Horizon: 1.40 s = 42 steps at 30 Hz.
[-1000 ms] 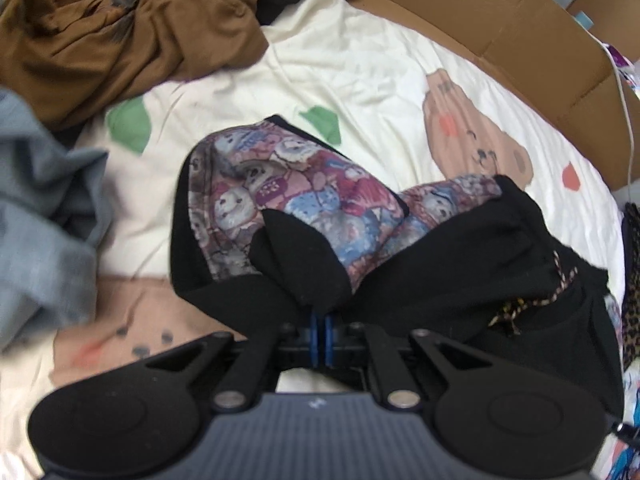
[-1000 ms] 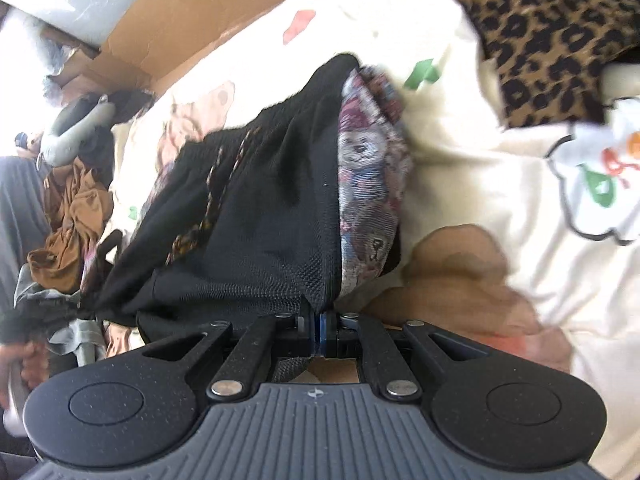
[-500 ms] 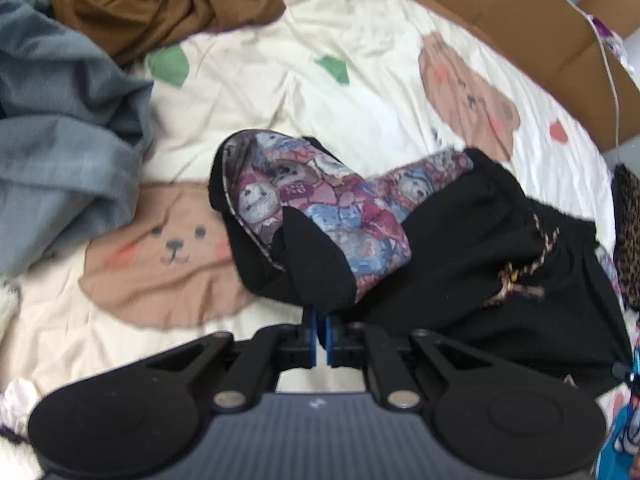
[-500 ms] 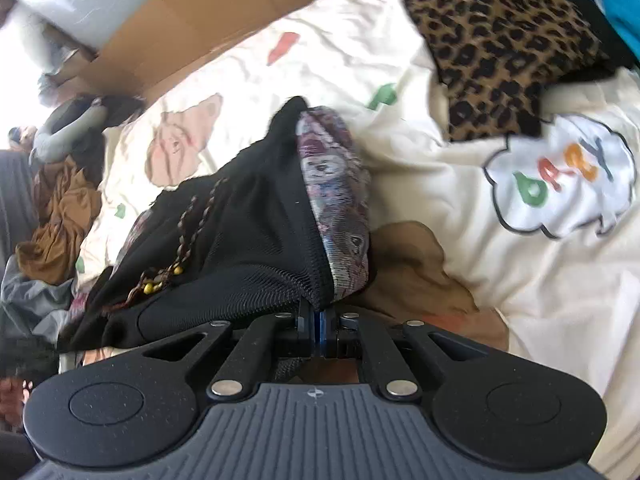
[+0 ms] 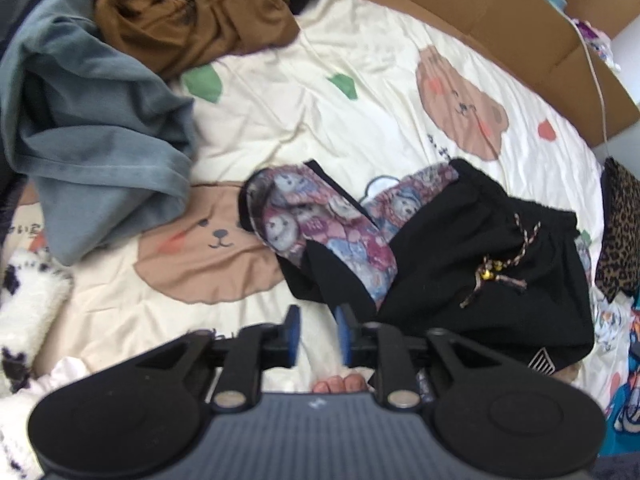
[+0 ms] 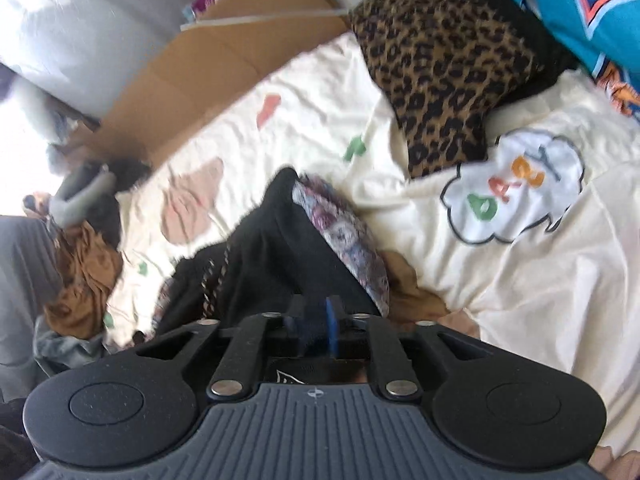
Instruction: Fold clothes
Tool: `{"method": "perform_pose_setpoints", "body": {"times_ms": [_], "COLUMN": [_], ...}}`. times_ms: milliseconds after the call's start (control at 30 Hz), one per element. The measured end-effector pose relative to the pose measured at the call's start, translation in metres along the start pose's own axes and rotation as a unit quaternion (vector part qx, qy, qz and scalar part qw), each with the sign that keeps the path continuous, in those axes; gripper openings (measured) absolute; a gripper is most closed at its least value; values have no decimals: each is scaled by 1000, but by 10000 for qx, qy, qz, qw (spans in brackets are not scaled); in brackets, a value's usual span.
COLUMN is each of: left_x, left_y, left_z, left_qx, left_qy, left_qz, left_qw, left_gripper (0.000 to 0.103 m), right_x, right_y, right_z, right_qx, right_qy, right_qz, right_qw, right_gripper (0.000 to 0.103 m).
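Both grippers have parted their fingers, releasing the black fabric shorts with bear-print lining. Left gripper stands open just before the hem. Right gripper is open too, shorts lying between its fingers.

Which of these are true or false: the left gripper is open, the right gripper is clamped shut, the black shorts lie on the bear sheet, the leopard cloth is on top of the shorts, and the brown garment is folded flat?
1. The left gripper is open. True: its jaws stand apart with sheet showing between them.
2. The right gripper is clamped shut. False: its jaws are parted.
3. The black shorts lie on the bear sheet. True.
4. The leopard cloth is on top of the shorts. False: it lies apart from them on the sheet.
5. The brown garment is folded flat. False: it is a crumpled heap.
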State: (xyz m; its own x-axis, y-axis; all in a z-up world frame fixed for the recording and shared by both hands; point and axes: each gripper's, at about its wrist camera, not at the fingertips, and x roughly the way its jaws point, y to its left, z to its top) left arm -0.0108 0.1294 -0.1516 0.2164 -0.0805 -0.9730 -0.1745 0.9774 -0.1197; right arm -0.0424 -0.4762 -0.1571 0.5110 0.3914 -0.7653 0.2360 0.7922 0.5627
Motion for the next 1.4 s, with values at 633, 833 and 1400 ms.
{"method": "perform_pose_setpoints", "body": {"times_ms": [633,833,1400], "left_x": [-35,-24,111], "left_y": [-20,-31,-80], "left_z": [53,72,113], "left_qx": [453,855,1357], "left_qy": [-734,-839,-664], "left_qz": [-523,-443,-503], "left_qw": [9949,9918,9872], "left_gripper": [49,52,16], "right_x": [-57,-34,88], "right_y": [34,41,20], "right_z": [11,17,35], "right_qx": [-477,-1021,-1390], "right_qy": [-726,-775,-227], "right_qz": [-361,-578,-823], "right_qw": [9956,9901,9866], "right_gripper": [45,45,45]}}
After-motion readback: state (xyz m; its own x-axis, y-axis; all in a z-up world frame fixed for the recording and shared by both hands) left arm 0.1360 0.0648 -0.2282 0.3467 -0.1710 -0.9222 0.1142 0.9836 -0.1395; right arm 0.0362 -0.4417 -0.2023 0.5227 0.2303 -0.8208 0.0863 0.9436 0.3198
